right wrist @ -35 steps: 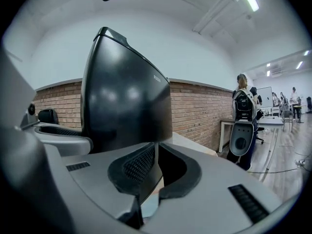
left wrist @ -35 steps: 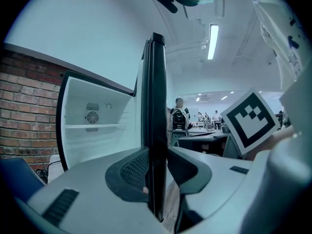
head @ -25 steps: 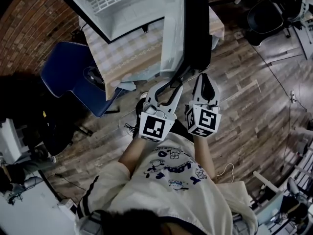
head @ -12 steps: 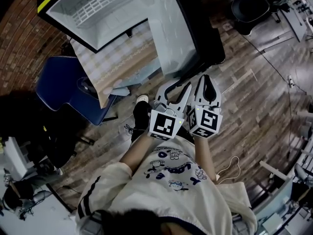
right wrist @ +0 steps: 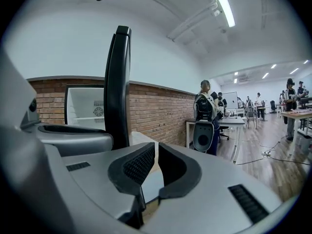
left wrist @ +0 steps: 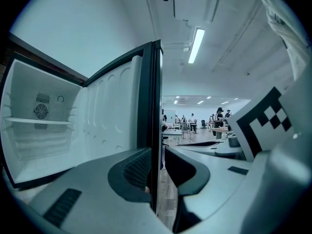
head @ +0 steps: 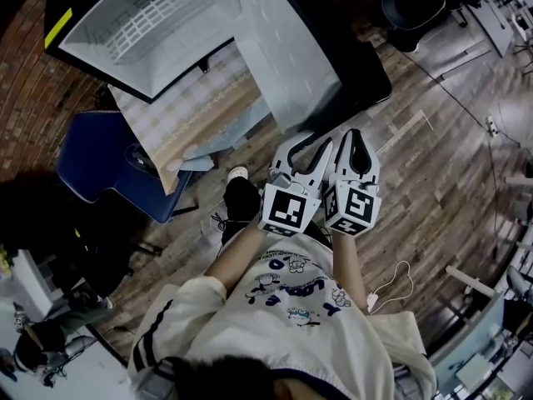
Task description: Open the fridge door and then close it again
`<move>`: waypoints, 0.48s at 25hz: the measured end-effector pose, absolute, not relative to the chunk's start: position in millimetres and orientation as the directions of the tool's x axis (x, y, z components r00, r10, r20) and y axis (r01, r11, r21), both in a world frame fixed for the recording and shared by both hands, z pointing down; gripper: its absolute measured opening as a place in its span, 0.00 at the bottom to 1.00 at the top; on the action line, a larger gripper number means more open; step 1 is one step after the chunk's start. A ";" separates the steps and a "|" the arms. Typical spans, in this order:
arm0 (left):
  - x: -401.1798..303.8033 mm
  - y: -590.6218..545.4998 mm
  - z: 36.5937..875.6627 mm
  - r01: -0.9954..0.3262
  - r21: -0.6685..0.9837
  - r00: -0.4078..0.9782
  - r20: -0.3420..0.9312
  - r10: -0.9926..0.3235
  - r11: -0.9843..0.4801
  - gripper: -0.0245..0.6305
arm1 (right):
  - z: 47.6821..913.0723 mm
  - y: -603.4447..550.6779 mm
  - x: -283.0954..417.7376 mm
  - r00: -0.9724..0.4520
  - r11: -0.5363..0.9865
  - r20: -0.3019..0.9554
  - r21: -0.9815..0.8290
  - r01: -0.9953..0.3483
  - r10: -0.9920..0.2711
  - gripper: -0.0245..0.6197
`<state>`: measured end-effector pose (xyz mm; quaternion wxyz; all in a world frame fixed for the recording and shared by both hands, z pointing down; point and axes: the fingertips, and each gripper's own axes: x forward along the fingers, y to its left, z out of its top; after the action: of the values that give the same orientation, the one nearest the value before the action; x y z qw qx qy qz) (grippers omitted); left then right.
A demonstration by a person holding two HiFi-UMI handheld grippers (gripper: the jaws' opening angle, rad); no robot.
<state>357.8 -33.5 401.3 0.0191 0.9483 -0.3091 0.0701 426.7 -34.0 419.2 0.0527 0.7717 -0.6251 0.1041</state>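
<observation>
The small fridge stands on a table, its white inside open to view. Its door is swung out toward me. My left gripper is at the door's free edge. In the left gripper view that dark edge runs down between the jaws of the left gripper; they have just been closing and grip it. My right gripper hangs just right of the left one, off the door. In the right gripper view the right gripper is shut with nothing in it, and the door edge rises to its left.
The table has a checked cloth. A blue chair stands left of it and a black office chair at the top right. A thin cable lies on the wood floor. A brick wall runs behind the fridge.
The door has swung wider open, away from the fridge body. Both grippers have drawn back together, the left one staying at the door edge.
</observation>
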 end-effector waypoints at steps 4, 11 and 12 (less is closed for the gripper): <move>370.6 -36.3 400.9 -0.577 -0.004 0.808 0.143 -0.572 -0.817 0.19 | 419.4 -34.0 438.5 0.207 -0.224 0.222 -0.052 -0.973 -0.953 0.11; 387.3 -39.6 400.1 -0.567 -0.009 0.815 0.134 -0.563 -0.823 0.19 | 415.4 -39.9 443.2 0.183 -0.204 0.228 -0.070 -0.977 -0.956 0.11; 388.8 -39.8 400.1 -0.566 -0.011 0.816 0.135 -0.562 -0.824 0.19 | 415.5 -40.6 444.0 0.181 -0.202 0.228 -0.071 -0.977 -0.957 0.10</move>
<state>388.8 -39.8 400.1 0.0146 0.9528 -0.2961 0.0661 444.0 -40.6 415.5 0.0451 0.7673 -0.6300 0.1113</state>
